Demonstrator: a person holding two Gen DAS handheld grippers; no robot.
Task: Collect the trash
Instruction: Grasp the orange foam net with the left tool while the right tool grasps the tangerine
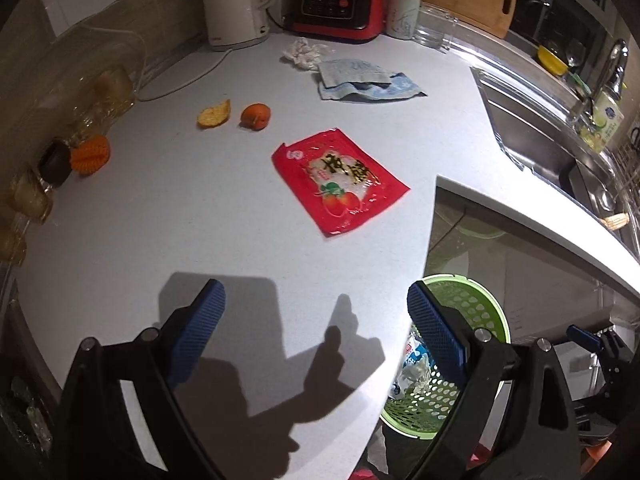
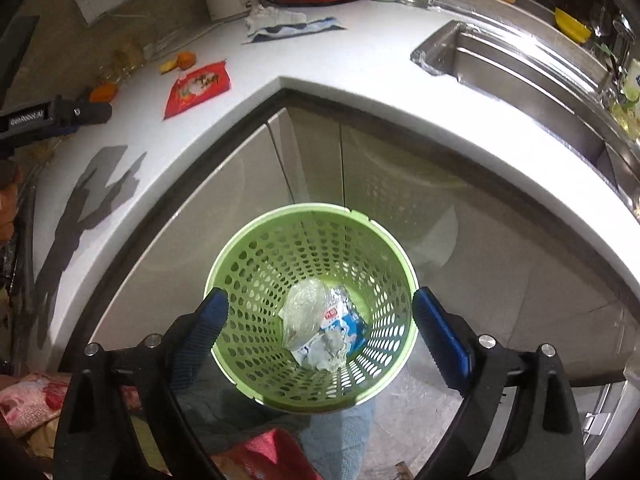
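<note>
A red snack wrapper (image 1: 340,184) lies flat on the white counter (image 1: 160,208), ahead of my left gripper (image 1: 316,292), which hangs open above the counter with nothing between its fingers. Further back lie an orange peel (image 1: 215,114), an orange piece (image 1: 256,117), a crumpled tissue (image 1: 302,52) and a blue-white wrapper (image 1: 366,80). My right gripper (image 2: 320,296) stands open over the green perforated basket (image 2: 312,210) on the floor. Crumpled plastic and a blue-white packet (image 2: 320,320) lie in the basket's bottom, clear of the fingers.
A steel sink (image 2: 520,76) is set into the counter at the right. A white kettle (image 1: 236,4), a red appliance (image 1: 336,0) and a mug (image 1: 402,16) stand at the back. Jars (image 1: 32,196) line the left edge. Cupboard doors (image 2: 240,184) stand behind the basket.
</note>
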